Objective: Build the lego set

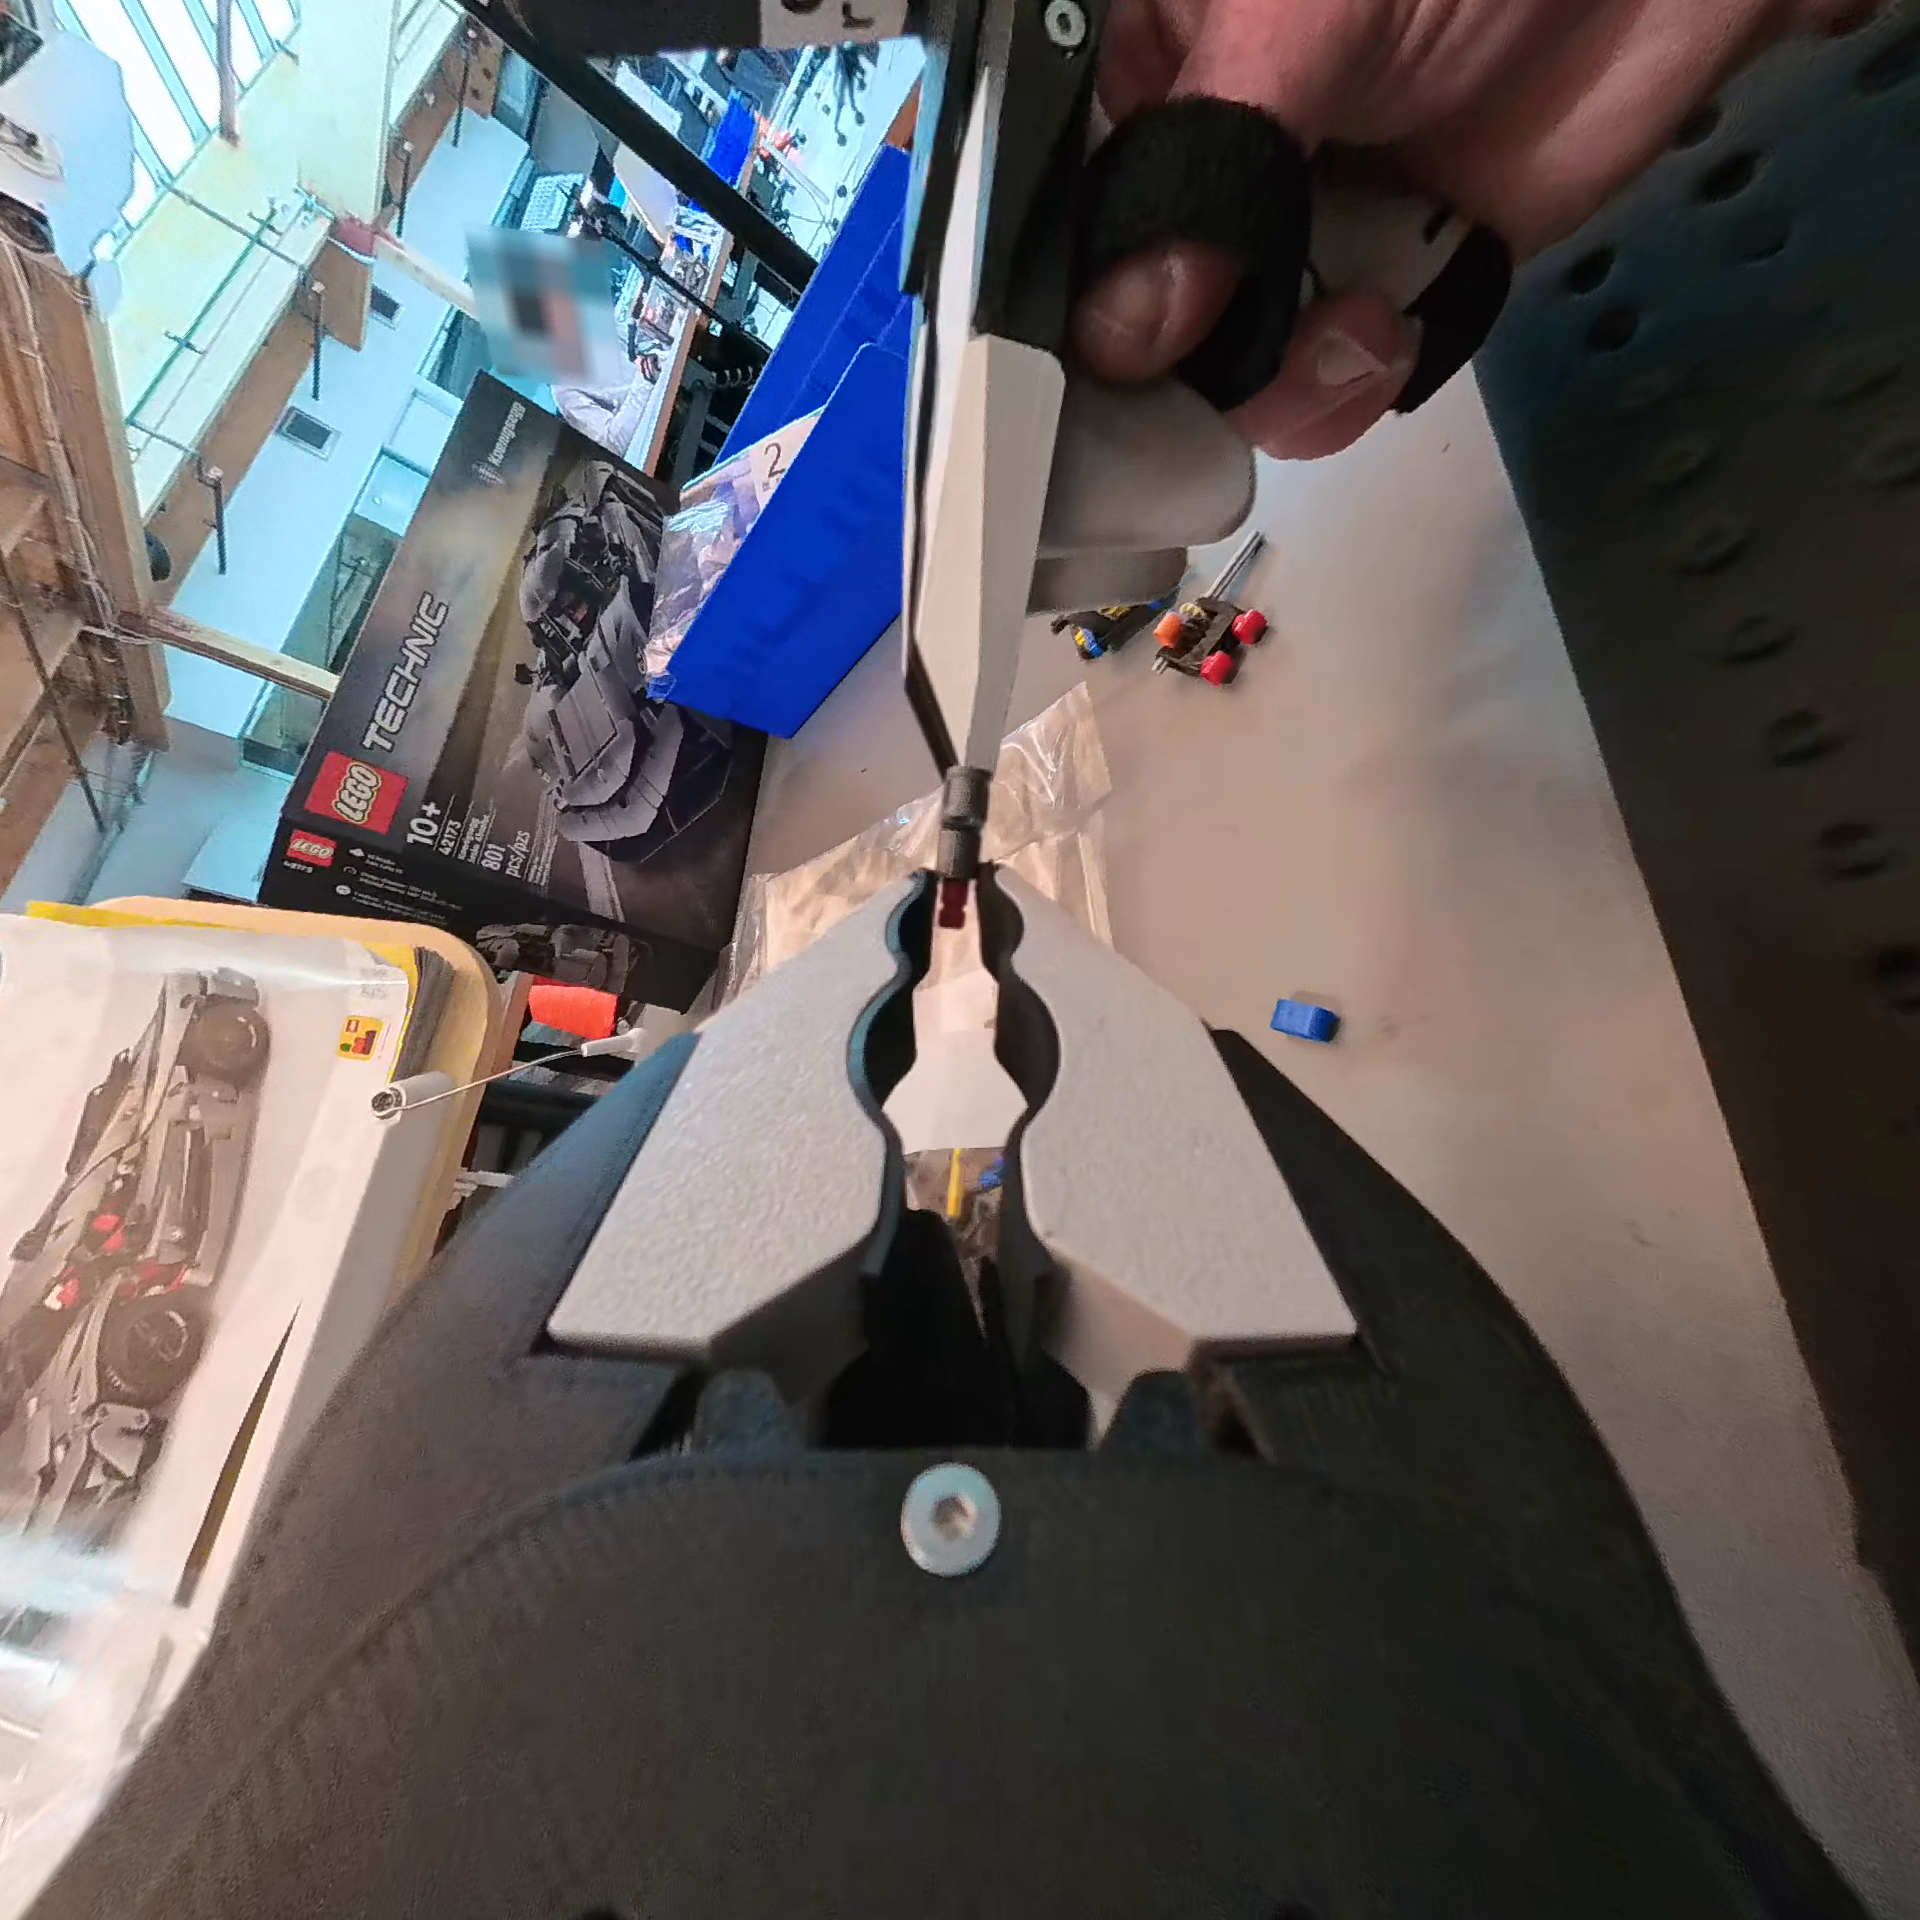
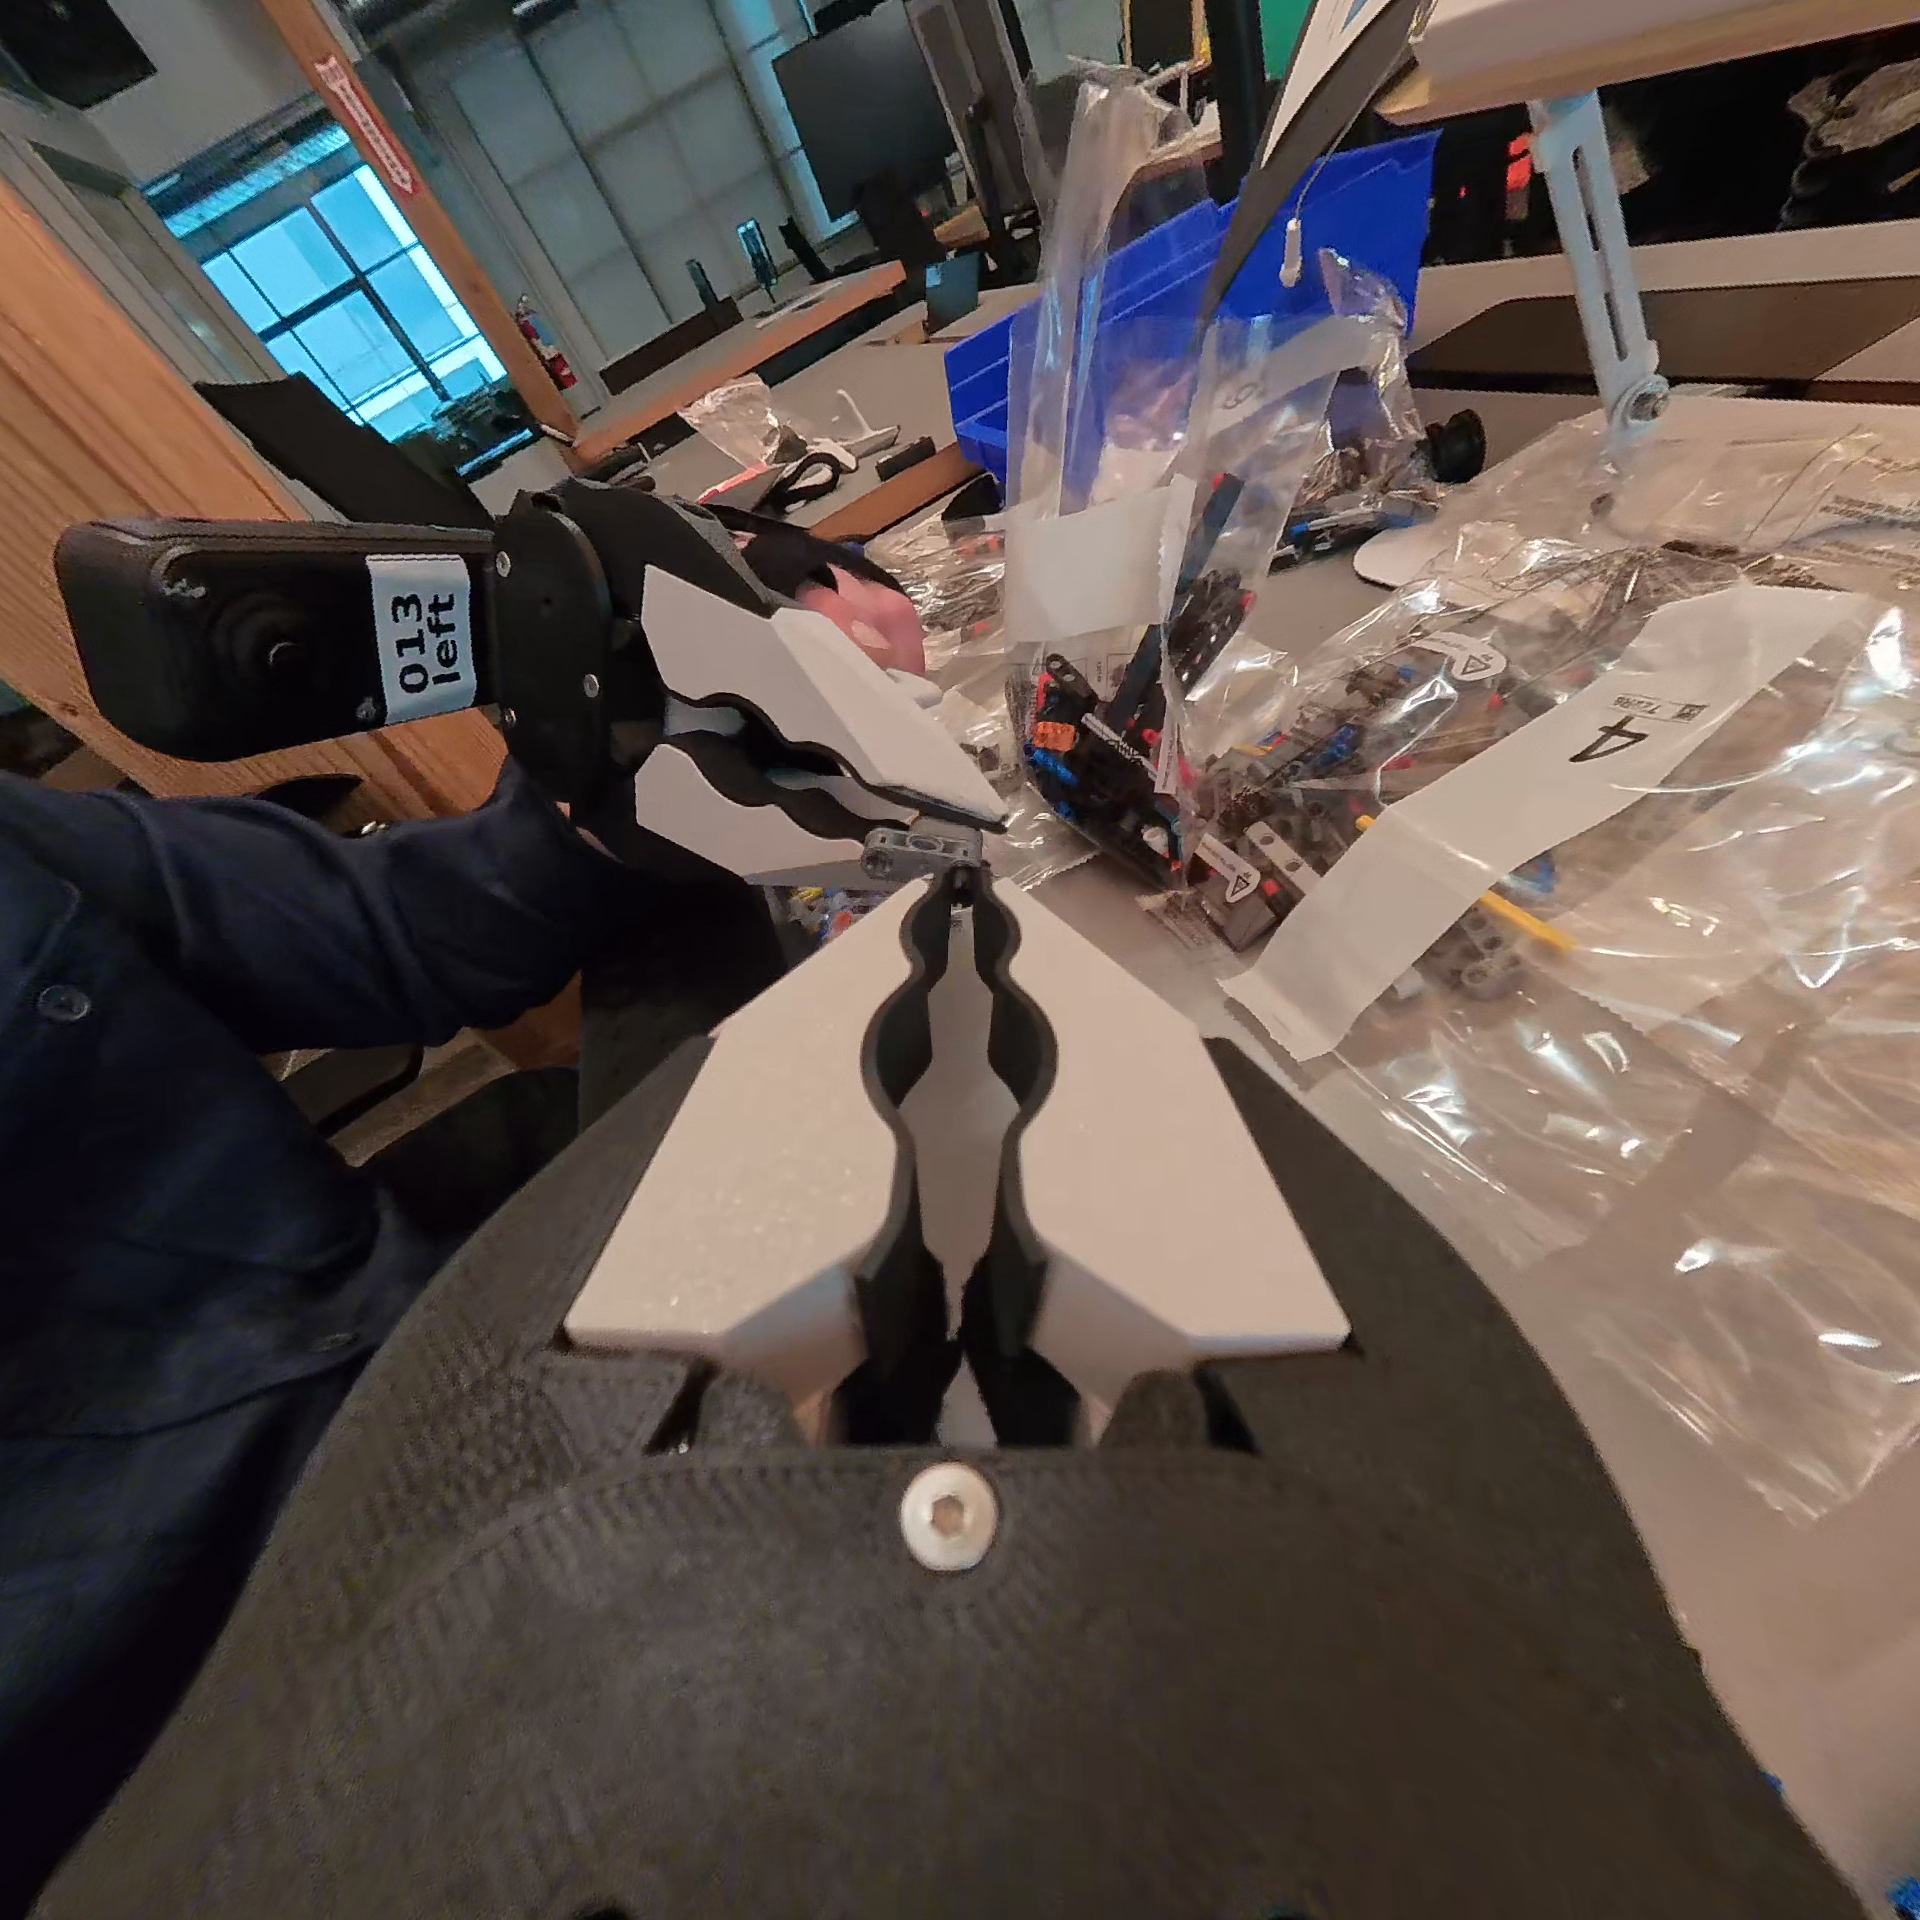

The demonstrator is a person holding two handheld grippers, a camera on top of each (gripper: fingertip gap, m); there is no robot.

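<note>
My left gripper [image 1: 956,891] is shut on a small piece that shows red [image 1: 950,906] between its tips. In the right wrist view the left gripper [image 2: 977,819] pinches a light grey connector [image 2: 914,844] at its tip. My right gripper [image 2: 958,891] is shut on a short dark pin [image 2: 962,881] whose end meets the connector. In the left wrist view the right gripper [image 1: 966,767] comes down from above, and the dark pin [image 1: 961,821] stands end to end with the red piece. Both are held above the table.
A small built part with red wheels [image 1: 1210,639] and a loose blue piece [image 1: 1304,1020] lie on the white table [image 1: 1351,883]. The set's box [image 1: 509,707], a blue bin [image 1: 821,520] and the instruction booklet [image 1: 156,1195] stand to the left. Clear bags of parts [image 2: 1143,675] crowd the right wrist view. Left and right tips are no more than a few centimetres apart.
</note>
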